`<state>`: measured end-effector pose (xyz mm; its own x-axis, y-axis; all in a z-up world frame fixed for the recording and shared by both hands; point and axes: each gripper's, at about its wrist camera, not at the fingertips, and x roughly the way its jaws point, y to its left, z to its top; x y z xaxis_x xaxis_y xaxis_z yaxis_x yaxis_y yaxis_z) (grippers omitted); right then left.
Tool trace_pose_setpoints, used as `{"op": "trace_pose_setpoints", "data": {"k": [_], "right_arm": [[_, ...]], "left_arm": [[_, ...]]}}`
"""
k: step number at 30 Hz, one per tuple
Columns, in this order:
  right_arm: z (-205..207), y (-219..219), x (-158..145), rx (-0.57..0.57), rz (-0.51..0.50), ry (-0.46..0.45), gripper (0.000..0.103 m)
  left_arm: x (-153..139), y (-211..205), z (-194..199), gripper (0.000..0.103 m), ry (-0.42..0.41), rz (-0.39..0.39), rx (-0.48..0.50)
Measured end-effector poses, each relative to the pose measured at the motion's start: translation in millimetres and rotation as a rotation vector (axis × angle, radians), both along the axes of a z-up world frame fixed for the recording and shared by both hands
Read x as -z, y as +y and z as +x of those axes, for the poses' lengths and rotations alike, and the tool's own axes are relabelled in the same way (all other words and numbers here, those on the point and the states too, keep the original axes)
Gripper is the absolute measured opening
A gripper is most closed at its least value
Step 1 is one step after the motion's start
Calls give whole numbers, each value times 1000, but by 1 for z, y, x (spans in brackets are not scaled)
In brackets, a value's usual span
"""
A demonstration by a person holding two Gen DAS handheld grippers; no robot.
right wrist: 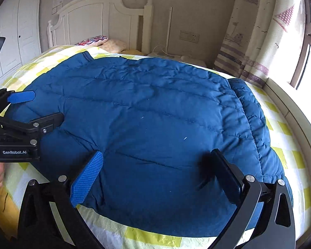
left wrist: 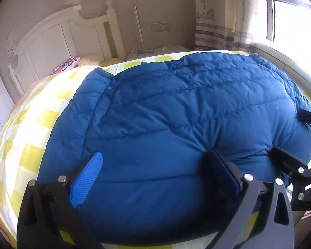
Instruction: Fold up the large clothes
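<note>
Left wrist view shows my left tongs (left wrist: 155,178) spread wide over the near edge of a blue down jacket (left wrist: 176,108), with nothing between the blue pad on one side and the dark finger pressing into the padding on the other. My right tongs (right wrist: 157,174) are just as wide and empty, hovering over the same near edge further along; from the left camera they appear at the right rim (left wrist: 290,161).

The jacket lies spread across the bed (left wrist: 27,137), on a yellow-and-white checked sheet, and covers most of the mattress between the white headboard (right wrist: 89,18) and me. One sleeve is laid along its side towards the window (right wrist: 255,114).

As I judge it, the step in hand is taking hold of this near edge for a fold. To do that well I should sink both tongs deep enough to catch all the layers of the puffy fabric, not just the slippery shell, and close them at matching points so the edge lifts level. Then carry it over slowly, since trapped air will make the padding spring back and slide.

It is a quilted, deep blue garment with horizontal stitch lines, softly wrinkled and thick, with a few pale specks on its surface. It looks bulky and light.
</note>
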<state>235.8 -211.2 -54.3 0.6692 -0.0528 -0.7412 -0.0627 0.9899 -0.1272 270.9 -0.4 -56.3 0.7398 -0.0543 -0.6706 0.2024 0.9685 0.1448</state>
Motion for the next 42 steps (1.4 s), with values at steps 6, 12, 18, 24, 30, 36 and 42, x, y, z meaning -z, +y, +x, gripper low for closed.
{"op": "trace_pose_setpoints", "data": {"k": [6,12,18,24,30,36,42], "right_arm": [[-9,-13,-16,40,-5,15,97],[-41,-85,-4,181,155,4,98],[-34,-88,6,163,166,25,99],[-70,-116,-19,196,337,-31,98],[-123,-166,-5,305,640,21,98],[-108,-166,4,293,689,-3,99],[-45,-165,9,325,745,30,99]], "left_arm": [[-7,25,-6,101,3,-25,-46],[1,108,-10,101,55,-152,-165],[9,104,-7,101,52,-134,-187],[11,113,-6,101,75,-183,-158],[11,111,-7,101,66,-176,-171],[11,110,-7,101,65,-174,-172],[11,109,-8,101,67,-169,-174]]}}
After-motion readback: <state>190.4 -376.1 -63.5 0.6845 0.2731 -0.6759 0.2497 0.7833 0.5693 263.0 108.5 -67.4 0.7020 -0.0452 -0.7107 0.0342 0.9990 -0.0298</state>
